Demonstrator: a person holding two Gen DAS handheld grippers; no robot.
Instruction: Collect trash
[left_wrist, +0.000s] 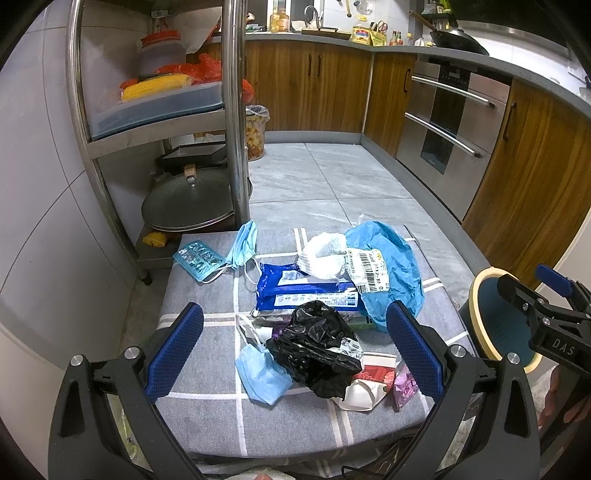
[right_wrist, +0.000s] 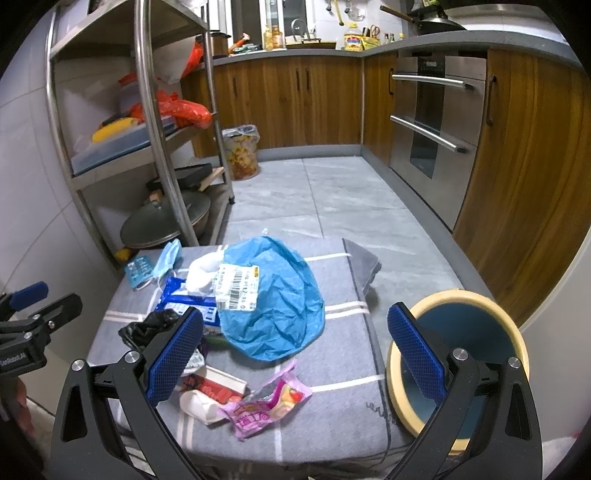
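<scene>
Trash lies piled on a grey checked cloth (left_wrist: 207, 413): a crumpled black bag (left_wrist: 317, 347), a blue face mask (left_wrist: 262, 373), a blue wipes pack (left_wrist: 303, 288), white tissue (left_wrist: 325, 254), a blue plastic bag (right_wrist: 273, 295) with a barcode label, a pink wrapper (right_wrist: 266, 402) and a red-and-white carton (right_wrist: 218, 387). My left gripper (left_wrist: 293, 350) hangs open just above the black bag. Open as well, my right gripper (right_wrist: 295, 354) hovers over the cloth's near right part. A blue bin with a cream rim (right_wrist: 461, 295) stands right of the cloth.
A steel rack (left_wrist: 232, 110) with a pan lid (left_wrist: 188, 199) stands at the left. A second mask (left_wrist: 242, 243) and a teal blister pack (left_wrist: 197, 258) lie at the cloth's far left. A lined waste basket (right_wrist: 242, 151), wooden cabinets and an oven (right_wrist: 432, 122) border the tiled floor.
</scene>
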